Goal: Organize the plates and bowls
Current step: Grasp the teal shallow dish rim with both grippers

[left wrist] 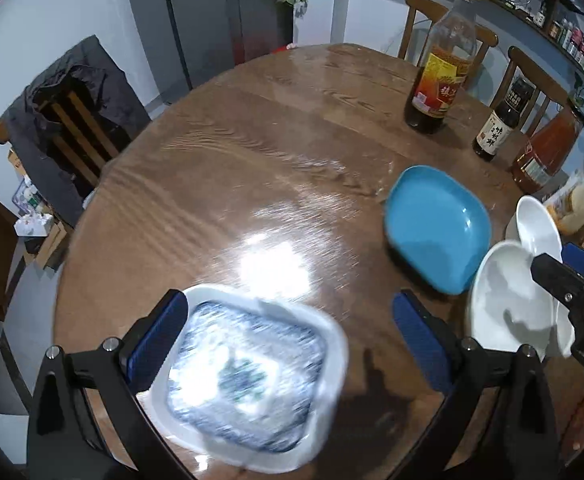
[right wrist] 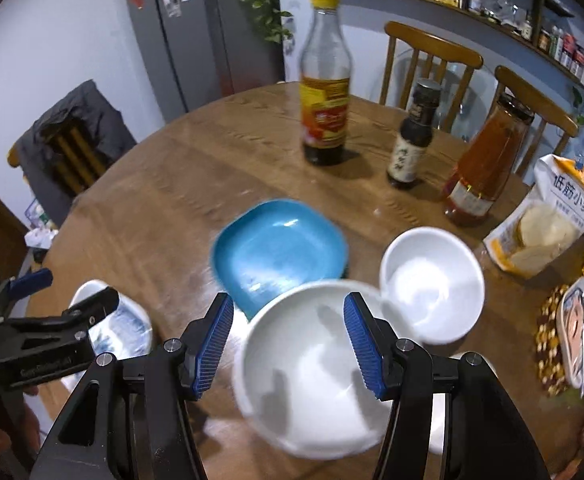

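Left gripper [left wrist: 292, 344] spread wide above the patterned square dish [left wrist: 247, 380], pads clear of it. Right gripper [right wrist: 287, 344] half open over the large white bowl [right wrist: 312, 376], gripping nothing. Large bowl just nearer than the blue plate [right wrist: 279, 252], small white bowl [right wrist: 432, 284] to its right, patterned dish well left. Glazed, hard, slippery, breakable, probably weighty: best pinched at the rim

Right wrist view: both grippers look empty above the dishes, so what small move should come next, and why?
Probably lower the right gripper onto the rim of the large white bowl and close. Its jaws stand apart over that bowl, gripping nothing, and the smaller white bowl sits touching it, ready for stacking.
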Demonstrator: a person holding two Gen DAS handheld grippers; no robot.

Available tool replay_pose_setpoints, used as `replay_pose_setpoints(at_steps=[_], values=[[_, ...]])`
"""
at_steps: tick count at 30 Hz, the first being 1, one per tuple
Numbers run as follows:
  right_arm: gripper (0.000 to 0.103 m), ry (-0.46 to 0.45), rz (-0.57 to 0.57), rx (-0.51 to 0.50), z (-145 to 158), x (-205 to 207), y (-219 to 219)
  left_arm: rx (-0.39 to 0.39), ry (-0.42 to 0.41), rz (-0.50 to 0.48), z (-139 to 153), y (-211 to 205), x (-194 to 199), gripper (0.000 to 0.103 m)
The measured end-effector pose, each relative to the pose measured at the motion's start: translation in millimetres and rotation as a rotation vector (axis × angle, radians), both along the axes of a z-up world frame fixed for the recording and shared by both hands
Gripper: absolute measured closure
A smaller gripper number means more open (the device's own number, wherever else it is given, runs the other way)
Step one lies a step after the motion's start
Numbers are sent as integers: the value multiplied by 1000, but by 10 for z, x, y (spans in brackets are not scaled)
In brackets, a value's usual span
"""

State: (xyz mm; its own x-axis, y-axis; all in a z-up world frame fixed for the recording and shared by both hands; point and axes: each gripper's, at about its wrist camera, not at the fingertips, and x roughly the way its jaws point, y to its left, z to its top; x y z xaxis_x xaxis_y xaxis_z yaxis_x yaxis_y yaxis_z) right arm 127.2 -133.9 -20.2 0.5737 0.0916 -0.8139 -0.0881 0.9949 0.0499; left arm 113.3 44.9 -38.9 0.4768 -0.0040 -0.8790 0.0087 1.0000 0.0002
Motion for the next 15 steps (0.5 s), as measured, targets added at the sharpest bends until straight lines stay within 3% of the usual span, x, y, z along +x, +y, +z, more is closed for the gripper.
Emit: replay_pose_setpoints(at_steps=[8,15], values=[[45,73,77,-20,-282,678,-182,-2,55,11,-270,-438,409,3],[45,120,142,-55,-538,1106,-157,-7,107,18,-518,-591,621,18]])
